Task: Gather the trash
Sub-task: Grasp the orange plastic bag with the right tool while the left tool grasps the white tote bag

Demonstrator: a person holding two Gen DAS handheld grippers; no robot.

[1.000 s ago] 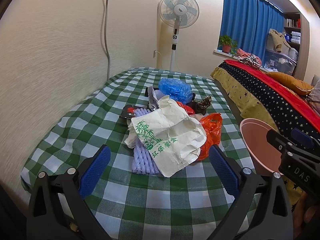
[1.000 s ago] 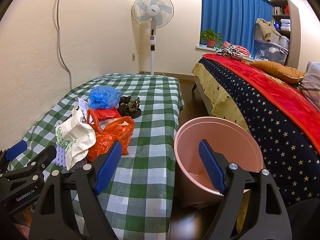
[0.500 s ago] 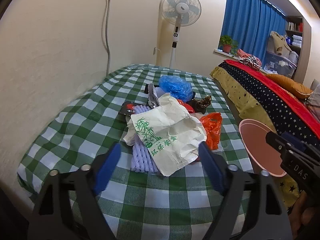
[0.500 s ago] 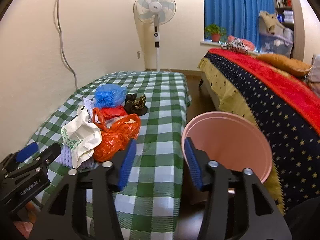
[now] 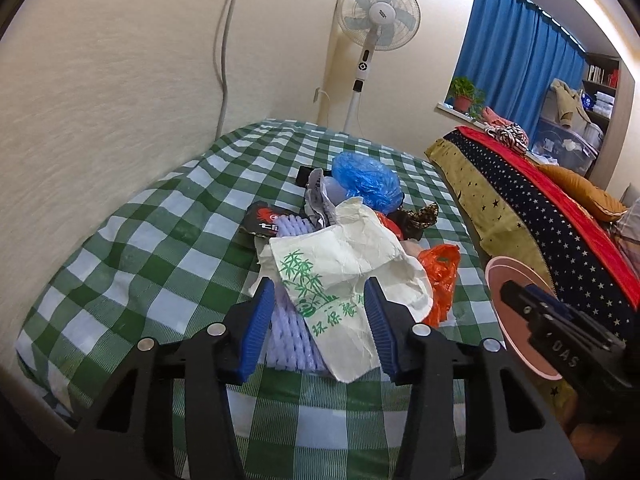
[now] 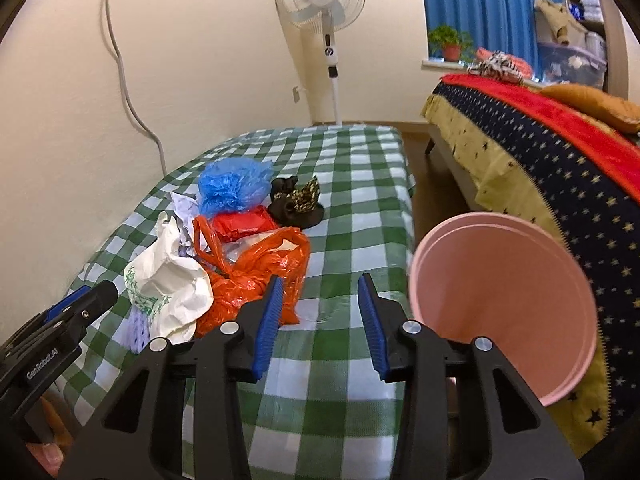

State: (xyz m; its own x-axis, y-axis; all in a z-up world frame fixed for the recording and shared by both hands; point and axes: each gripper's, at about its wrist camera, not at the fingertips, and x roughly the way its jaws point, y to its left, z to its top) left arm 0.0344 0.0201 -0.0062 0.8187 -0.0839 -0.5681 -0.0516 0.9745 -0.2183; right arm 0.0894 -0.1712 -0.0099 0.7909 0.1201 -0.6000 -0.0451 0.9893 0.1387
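A bedroom with cream walls, a white pedestal fan [image 5: 378, 16] in the corner and blue curtains [image 5: 516, 52] over the window; along the wall stands a table under a green-and-white checked cloth [image 5: 160, 248]. The trash lies heaped near the middle of it: a crumpled white paper bag printed with green bamboo [image 5: 340, 276] in front, resting on a lilac foam fruit net [image 5: 290, 336], an orange plastic bag [image 6: 256, 276] just beside it, a red packet [image 6: 240, 224] behind that, a scrunched blue plastic bag [image 6: 234, 186] further back, and a black and gold wrapper [image 6: 298, 202] next to it. A black packet with red print [image 5: 262, 220] peeks out on the wall side.

A round pink plastic bin [image 6: 500, 304] sits off the table's edge, between it and a bed with a starred navy and red cover [image 6: 560, 152].

The left gripper [image 5: 318, 326] has just been narrowing its jaws; they stand half apart, framing the near end of the white bag and foam net, but I cannot tell if the pads touch. The right gripper [image 6: 320, 320] has also been closing; its jaws stand part open over bare cloth, with nothing between them, the orange bag just to their left.
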